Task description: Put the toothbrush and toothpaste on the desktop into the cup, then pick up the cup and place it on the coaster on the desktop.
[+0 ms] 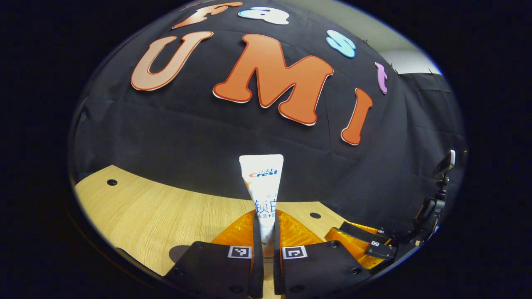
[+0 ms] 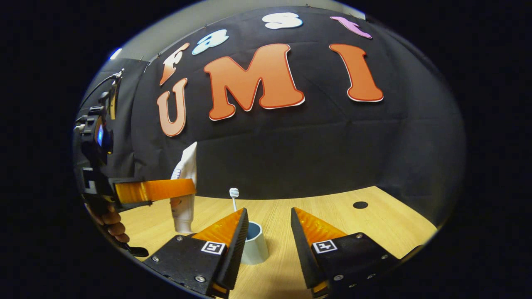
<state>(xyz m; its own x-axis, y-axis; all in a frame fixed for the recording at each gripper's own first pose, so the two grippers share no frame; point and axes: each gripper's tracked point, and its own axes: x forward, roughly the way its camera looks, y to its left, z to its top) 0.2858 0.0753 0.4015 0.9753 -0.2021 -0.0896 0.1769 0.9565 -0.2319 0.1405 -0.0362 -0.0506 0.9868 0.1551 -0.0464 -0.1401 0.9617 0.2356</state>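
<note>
A white toothpaste tube (image 1: 262, 191) stands upright, cap end down, and my left gripper (image 1: 266, 245) is shut on its lower half. In the right gripper view the same toothpaste tube (image 2: 183, 209) hangs just above the table in the left gripper (image 2: 189, 187), a little left of the cup. The pale cup (image 2: 254, 246) with a blue inside stands on the table, and a white toothbrush (image 2: 234, 195) stands in it, head up. My right gripper (image 2: 268, 222) is open, its fingers either side of the cup and nearer the camera. In the left gripper view the right gripper (image 1: 337, 235) shows low at the right.
The wooden table (image 2: 374, 226) has a round hole (image 2: 360, 204) at the far right, and holes (image 1: 112, 182) show in the left gripper view too. A hand (image 2: 113, 226) holds the left gripper. The black cloth wall closes the table's far edge.
</note>
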